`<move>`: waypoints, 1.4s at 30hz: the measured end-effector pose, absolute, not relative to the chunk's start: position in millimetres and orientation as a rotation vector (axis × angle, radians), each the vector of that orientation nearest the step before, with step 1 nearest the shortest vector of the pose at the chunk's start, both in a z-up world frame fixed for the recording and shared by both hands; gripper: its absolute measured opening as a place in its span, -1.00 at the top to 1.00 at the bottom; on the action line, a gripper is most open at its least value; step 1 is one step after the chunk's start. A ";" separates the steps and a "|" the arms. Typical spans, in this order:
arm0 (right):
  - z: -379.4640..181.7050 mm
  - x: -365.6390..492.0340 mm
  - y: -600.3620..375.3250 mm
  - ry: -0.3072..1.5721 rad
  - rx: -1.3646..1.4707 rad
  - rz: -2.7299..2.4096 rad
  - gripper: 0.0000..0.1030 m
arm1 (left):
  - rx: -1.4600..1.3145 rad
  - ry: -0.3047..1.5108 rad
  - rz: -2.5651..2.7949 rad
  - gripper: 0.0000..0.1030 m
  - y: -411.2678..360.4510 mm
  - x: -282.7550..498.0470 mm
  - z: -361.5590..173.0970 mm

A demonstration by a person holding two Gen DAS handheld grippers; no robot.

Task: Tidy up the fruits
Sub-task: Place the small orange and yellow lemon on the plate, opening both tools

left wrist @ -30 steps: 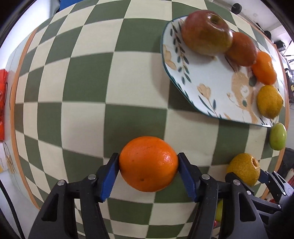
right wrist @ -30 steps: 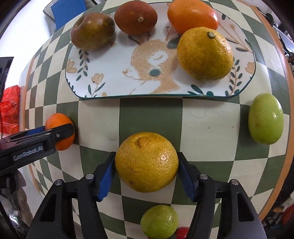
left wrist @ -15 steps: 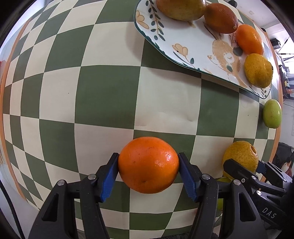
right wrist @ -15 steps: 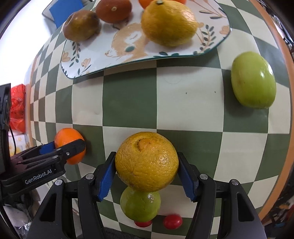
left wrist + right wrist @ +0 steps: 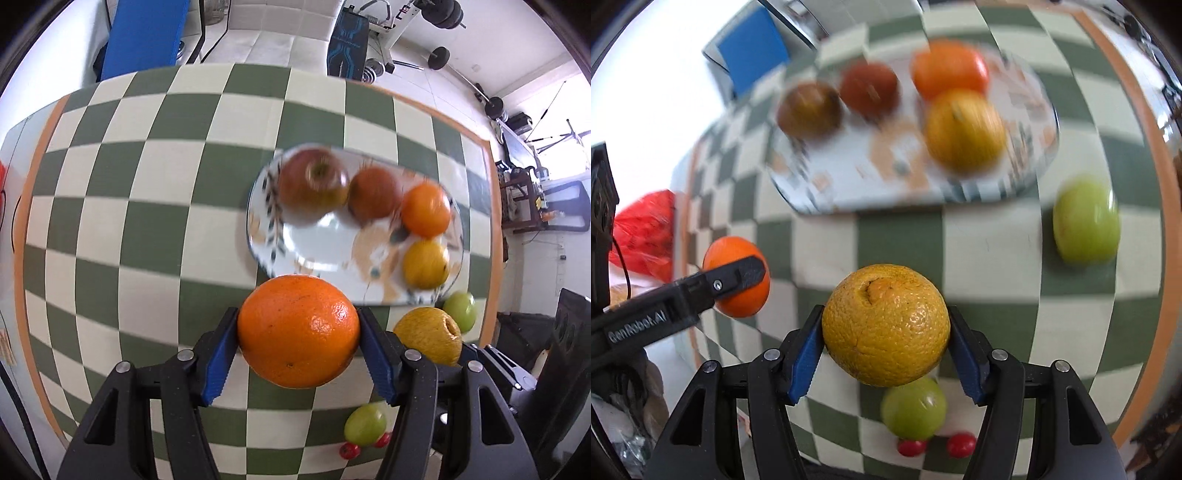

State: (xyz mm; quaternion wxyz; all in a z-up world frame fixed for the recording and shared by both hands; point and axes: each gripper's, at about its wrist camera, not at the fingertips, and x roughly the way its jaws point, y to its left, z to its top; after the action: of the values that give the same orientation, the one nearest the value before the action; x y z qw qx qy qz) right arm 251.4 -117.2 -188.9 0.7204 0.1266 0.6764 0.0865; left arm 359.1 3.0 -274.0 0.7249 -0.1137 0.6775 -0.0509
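Observation:
My left gripper [image 5: 298, 356] is shut on a bright orange [image 5: 298, 330], held above the checked cloth. My right gripper [image 5: 886, 349] is shut on a yellow orange [image 5: 885, 324], also held above the cloth; that fruit shows in the left wrist view [image 5: 428, 336] too. The patterned plate [image 5: 317, 247] lies ahead with an apple [image 5: 313, 181], a dark red fruit [image 5: 375, 196], an orange [image 5: 425, 209] and a yellow citrus [image 5: 425, 264]. In the right wrist view the left gripper [image 5: 738, 275] and its orange [image 5: 738, 299] are at the left.
Green fruits lie on the cloth at the right [image 5: 1086, 220] and below my right gripper [image 5: 913, 407], beside small red fruits [image 5: 961, 445]. A red bag [image 5: 644, 232] lies off the table's left. Gym gear [image 5: 436, 37] stands beyond the far table edge.
Both grippers have lifted and pulled back with their fruits; the plate now looks smaller and farther, and the far table edge and room have come into view.

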 end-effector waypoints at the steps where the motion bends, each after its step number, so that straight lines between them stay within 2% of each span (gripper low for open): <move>1: -184.8 259.4 -114.7 1.485 0.271 0.196 -0.28 | -0.260 1.506 -0.115 -0.18 3.8 369.7 -277.1; 9: -190.9 334.5 -90.9 1.494 0.151 0.188 -0.28 | -0.372 1.621 -0.096 -0.18 17.3 417.4 -310.6; 17: -214.4 355.5 -86.1 1.550 0.136 0.191 -0.29 | -0.371 1.666 -0.102 -0.19 17.5 422.4 -320.2; 18: -217.2 357.0 -87.4 1.566 0.139 0.185 -0.30 | -0.355 1.665 -0.098 -0.22 17.2 422.7 -319.9; 19: -218.0 356.9 -88.0 1.566 0.142 0.180 -0.33 | -0.362 1.672 -0.101 -0.37 15.6 422.9 -320.6; 21: -215.6 357.0 -90.0 1.557 0.146 0.174 -0.59 | -0.366 1.661 -0.105 -0.64 18.3 420.6 -317.3; 22: -213.3 355.3 -91.3 1.559 0.151 0.177 -0.60 | -0.364 1.658 -0.099 -0.69 19.9 419.2 -315.8; 25: -202.2 352.2 -95.6 1.550 0.137 0.162 -0.75 | -0.348 1.642 -0.090 -0.69 24.8 414.1 -309.3; 32: -171.8 337.1 -112.8 1.484 0.041 0.057 -0.87 | -0.176 1.533 -0.025 -0.69 19.2 388.8 -286.0; 42: -156.2 309.5 -135.3 1.429 -0.022 -0.033 -0.87 | -0.082 1.411 0.002 -0.69 3.7 345.0 -255.4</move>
State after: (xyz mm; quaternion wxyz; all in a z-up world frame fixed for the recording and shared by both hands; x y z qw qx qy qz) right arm 309.5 -135.3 -156.2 0.7551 -0.0100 0.6553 -0.0153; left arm 345.0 3.7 -255.4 0.7605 -0.0377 0.6482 0.0010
